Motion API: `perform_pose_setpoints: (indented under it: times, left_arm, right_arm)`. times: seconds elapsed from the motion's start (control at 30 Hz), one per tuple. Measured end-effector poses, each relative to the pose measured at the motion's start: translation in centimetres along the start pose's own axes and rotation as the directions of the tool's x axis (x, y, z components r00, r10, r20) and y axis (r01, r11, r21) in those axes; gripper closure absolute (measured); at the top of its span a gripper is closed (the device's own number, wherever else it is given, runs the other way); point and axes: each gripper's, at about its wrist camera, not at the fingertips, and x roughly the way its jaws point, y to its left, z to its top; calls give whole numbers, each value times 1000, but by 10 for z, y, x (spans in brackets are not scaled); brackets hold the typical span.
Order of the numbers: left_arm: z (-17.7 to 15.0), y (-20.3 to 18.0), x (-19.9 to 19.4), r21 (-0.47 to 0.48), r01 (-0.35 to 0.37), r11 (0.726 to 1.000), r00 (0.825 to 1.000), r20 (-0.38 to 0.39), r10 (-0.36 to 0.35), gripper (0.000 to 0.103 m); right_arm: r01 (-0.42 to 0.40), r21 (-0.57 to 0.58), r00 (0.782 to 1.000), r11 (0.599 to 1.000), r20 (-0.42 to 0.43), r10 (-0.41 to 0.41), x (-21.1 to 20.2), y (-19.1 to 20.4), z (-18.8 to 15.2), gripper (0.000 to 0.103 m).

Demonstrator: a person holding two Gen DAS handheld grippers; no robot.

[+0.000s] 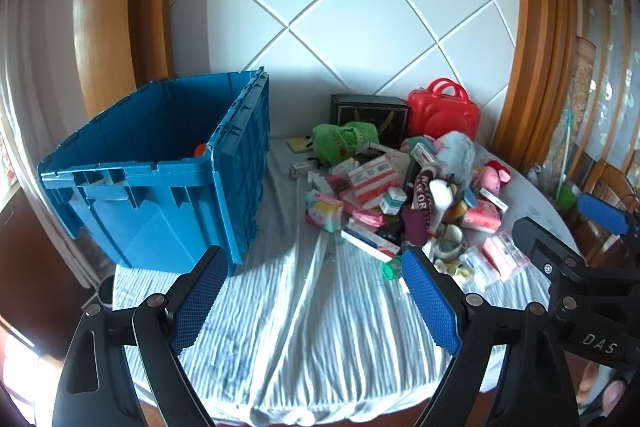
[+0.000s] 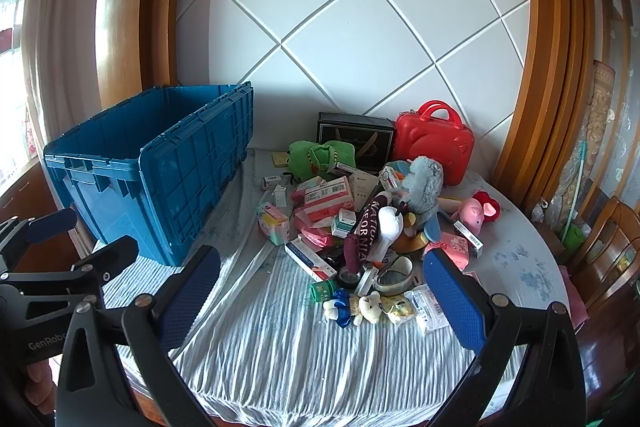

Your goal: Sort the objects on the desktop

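A big open blue crate (image 1: 160, 187) stands at the table's left; it also shows in the right wrist view (image 2: 160, 179). A pile of small boxes, packets and plush toys (image 1: 400, 195) lies right of it, also in the right wrist view (image 2: 360, 227). My left gripper (image 1: 312, 291) is open and empty, above the striped cloth in front of the crate and pile. My right gripper (image 2: 320, 291) is open and empty, just in front of the pile, near a small white bear (image 2: 370, 305) and a green bottle (image 2: 323, 291).
A red plastic case (image 1: 444, 113) and a black box (image 1: 368, 115) stand at the back by the wall. A green plush (image 1: 344, 141) lies behind the pile. The round table (image 2: 532, 267) drops off at the right, with wooden chairs (image 2: 608, 259) beyond.
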Motion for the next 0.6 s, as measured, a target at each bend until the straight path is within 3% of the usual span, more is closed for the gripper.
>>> perform_pose_setpoints:
  times: [0.6]
  left_arm:
    - [2, 6, 5, -18, -11, 1000, 1000, 12, 11, 14]
  right_arm:
    - [0, 4, 1000, 1000, -11, 0, 8, 0, 1, 0]
